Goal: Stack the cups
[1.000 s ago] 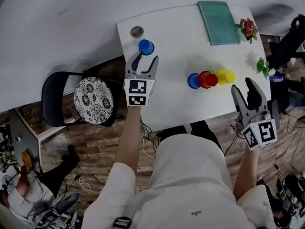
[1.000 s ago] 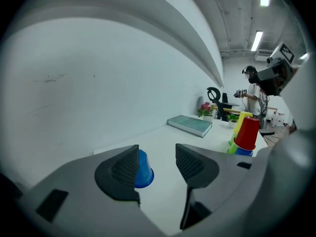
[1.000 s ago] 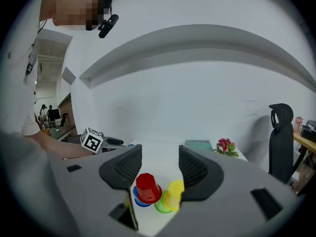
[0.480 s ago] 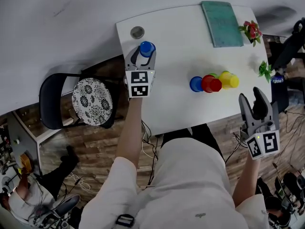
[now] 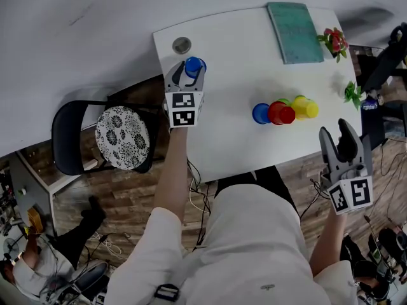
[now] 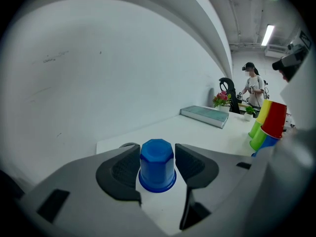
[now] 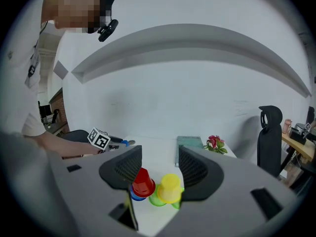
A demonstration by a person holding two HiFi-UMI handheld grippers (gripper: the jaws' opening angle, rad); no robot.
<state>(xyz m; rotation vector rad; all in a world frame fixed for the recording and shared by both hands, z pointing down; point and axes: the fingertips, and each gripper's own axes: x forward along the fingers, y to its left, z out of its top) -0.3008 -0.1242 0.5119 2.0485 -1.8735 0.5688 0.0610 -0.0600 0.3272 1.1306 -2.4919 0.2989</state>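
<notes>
While the left gripper [image 5: 189,72] straddles the lone blue cup [image 6: 157,166] at the far left of the table [image 5: 235,62], its jaws stand apart, unclamped. The cup cluster [image 5: 283,110] stands centre-right. The right gripper [image 5: 336,129] hangs near right, jaws apart, empty. Stacking this cup appears not yet begun.

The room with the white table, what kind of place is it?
Probably an office or lab workroom: a white table, a black chair beside it, loose cables on the wood floor, and a strip light overhead.
</notes>
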